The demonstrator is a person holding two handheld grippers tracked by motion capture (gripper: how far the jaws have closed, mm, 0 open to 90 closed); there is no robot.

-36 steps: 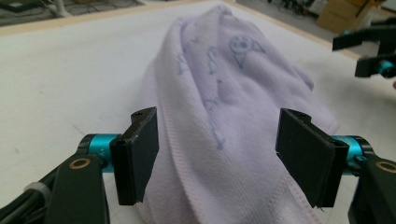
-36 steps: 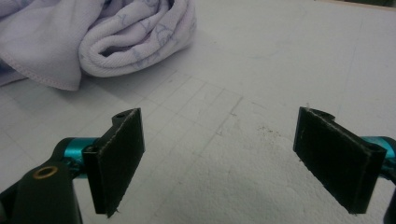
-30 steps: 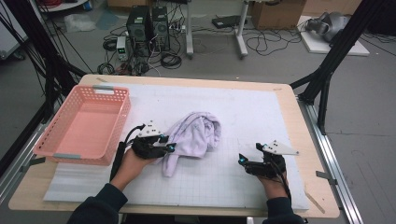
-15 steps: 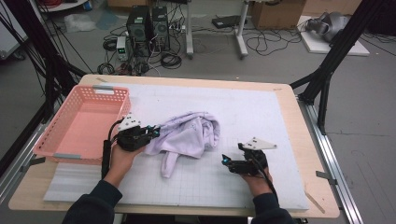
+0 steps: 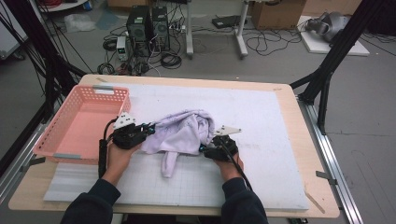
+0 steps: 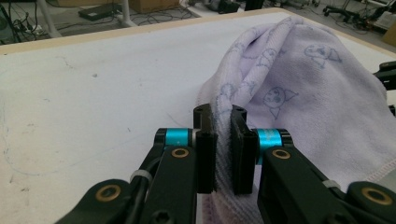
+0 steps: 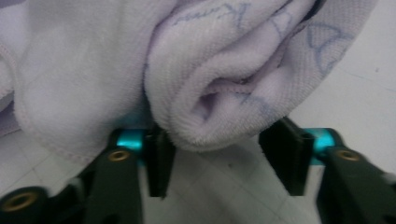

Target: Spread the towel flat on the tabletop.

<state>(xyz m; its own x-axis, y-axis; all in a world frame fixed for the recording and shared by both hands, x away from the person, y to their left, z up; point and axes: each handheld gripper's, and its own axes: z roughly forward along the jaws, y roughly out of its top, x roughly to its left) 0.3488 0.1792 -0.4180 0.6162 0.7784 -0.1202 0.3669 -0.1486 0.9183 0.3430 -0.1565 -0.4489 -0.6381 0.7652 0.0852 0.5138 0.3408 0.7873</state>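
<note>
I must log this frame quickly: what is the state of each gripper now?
Left gripper: closed, pinching a fold of the lilac printed towel.
Right gripper: open, jaws apart around a rolled towel edge, not yet clamped.

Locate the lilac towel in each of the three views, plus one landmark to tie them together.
High view: the lilac towel lies crumpled mid-table on the white mat, between both tongs.
Left gripper view: right half of the picture, a fold pinched in the left tongs.
Right gripper view: across the top, a rolled fold between the open jaws of the right tongs.
Shared landmark: the white mat under the towel.
</note>
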